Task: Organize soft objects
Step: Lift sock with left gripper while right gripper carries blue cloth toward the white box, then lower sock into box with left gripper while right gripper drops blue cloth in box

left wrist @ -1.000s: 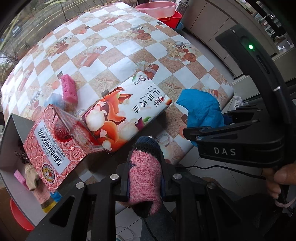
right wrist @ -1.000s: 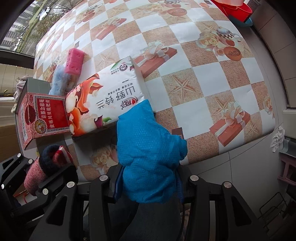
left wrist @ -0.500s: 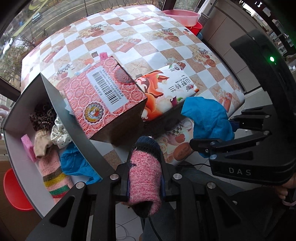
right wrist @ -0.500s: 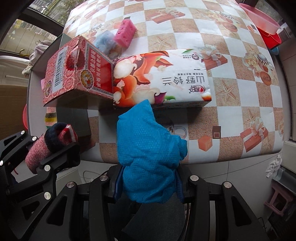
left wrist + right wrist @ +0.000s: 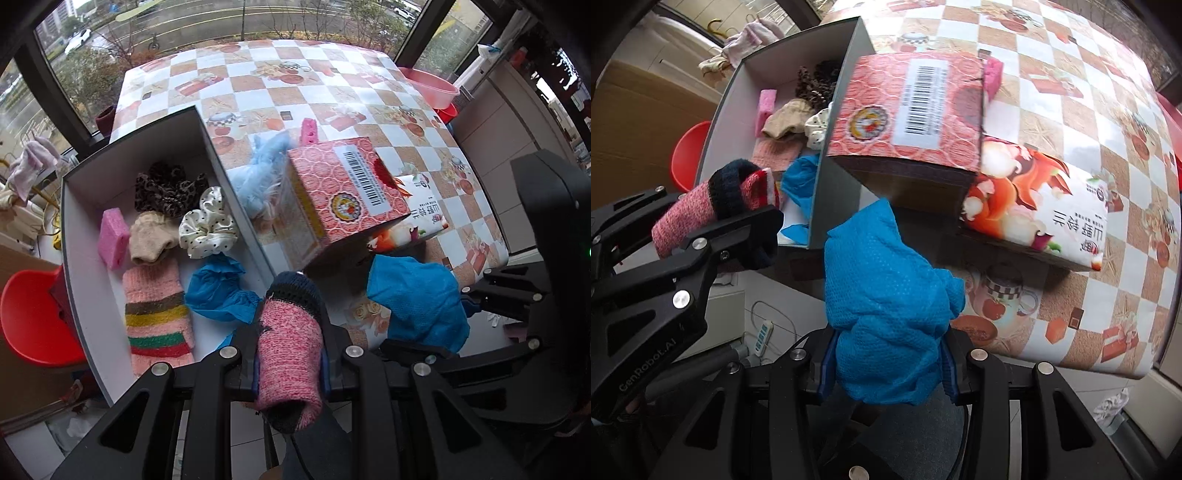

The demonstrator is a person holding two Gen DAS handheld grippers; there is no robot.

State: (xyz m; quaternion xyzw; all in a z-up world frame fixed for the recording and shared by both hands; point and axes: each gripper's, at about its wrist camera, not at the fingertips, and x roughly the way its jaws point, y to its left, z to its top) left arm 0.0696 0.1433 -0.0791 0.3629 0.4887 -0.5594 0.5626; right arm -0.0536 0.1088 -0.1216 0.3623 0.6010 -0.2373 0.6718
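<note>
Both grippers swung toward white box (image 5: 92,295), left gripper (image 5: 289,363) clamping pink sock (image 5: 288,354), right gripper (image 5: 886,365) clamping blue cloth (image 5: 886,302).

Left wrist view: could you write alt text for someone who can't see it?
The left gripper clamps a pink knitted sock with a dark cuff beside an open grey box holding socks, scrunchies and a pink sponge. On the right, the right gripper holds a crumpled blue cloth near a checkered table.
</note>
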